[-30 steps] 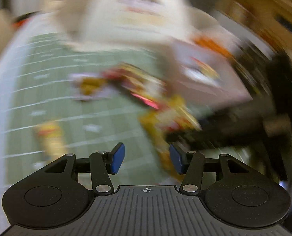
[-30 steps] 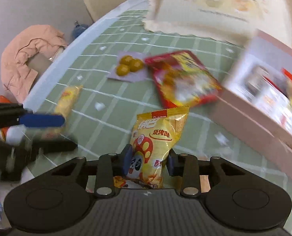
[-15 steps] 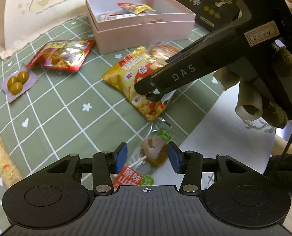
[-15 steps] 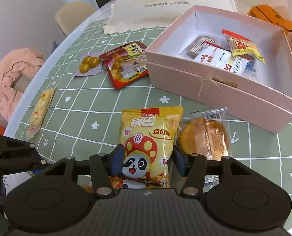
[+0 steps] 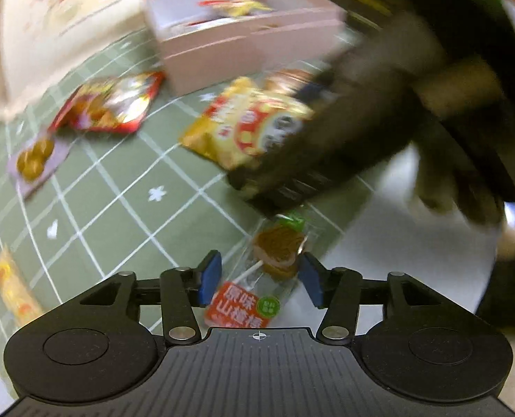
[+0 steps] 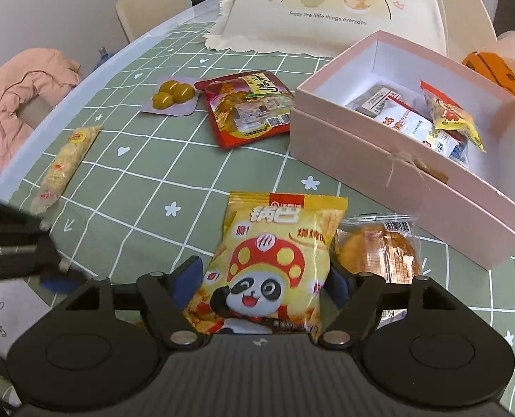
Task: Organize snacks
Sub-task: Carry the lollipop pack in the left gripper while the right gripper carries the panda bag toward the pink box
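Left wrist view, blurred — left claw (image 5: pixel 257 279) spread wide around a wrapped lollipop (image 5: pixel 278 250) at the counter's near edge, not yet pinched.

Right wrist view — right claw (image 6: pixel 262 278) clamped on the yellow panda chip bag (image 6: pixel 278 260), pink box (image 6: pixel 379 160) far right. Best lifted clear over the box wall before letting go.

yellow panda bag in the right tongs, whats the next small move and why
Probably lift the yellow panda bag and carry it toward the pink box: the right tongs look shut on it, and the open box beyond already holds other snacks.
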Motion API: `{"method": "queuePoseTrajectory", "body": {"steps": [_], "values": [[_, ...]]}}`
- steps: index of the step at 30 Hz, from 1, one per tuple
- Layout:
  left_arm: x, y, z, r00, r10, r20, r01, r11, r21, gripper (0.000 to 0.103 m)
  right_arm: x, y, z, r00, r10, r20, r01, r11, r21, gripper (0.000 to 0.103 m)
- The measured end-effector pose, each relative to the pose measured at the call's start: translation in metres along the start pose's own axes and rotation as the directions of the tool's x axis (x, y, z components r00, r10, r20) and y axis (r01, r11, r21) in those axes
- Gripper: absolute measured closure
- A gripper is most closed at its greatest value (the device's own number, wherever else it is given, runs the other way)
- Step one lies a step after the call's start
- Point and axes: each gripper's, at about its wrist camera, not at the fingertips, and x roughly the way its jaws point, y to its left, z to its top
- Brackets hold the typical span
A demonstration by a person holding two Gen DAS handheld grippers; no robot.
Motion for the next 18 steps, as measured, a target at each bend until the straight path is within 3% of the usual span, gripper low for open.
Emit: {"method": "queuePoseTrajectory", "body": {"steps": [2,9,11,13,15,18], "values": [[0.001,0.014,0.0,1.0,0.028,0.006,-0.028,0.996,-0.089,0.046,-0.002,-0.003,-0.003,1.0,0.004,0.008,-0.004,1.0,0.014,0.027],[-0.011,0.058,-0.016,0.986,0.167,-0.003,-0.163,0.956,-0.243,0.052,-0.005,-0.001,-0.011,0.999,-0.021,0.039,0.021,1.0,-0.008,0.026],[-0.015,0.063,-0.02,0.991,0.135,0.015,-0.128,0.963,-0.238,0.053,-0.003,0.003,-0.013,0.998,-0.038,0.047,0.039,0.999,-0.032,0.024],[-0.014,0.058,-0.02,0.996,0.091,0.002,-0.09,0.981,-0.172,0.053,-0.001,0.009,-0.017,0.995,-0.063,0.072,0.067,0.996,-0.051,0.019],[-0.013,0.051,-0.019,0.995,0.097,0.004,-0.096,0.986,-0.135,0.052,-0.001,0.01,-0.021,0.992,-0.071,0.1,0.074,0.997,-0.028,0.016],[-0.006,0.055,-0.011,0.996,0.088,0.024,-0.083,0.983,-0.164,0.052,-0.001,0.012,-0.027,0.988,-0.089,0.129,0.09,0.996,-0.007,0.013]]}}
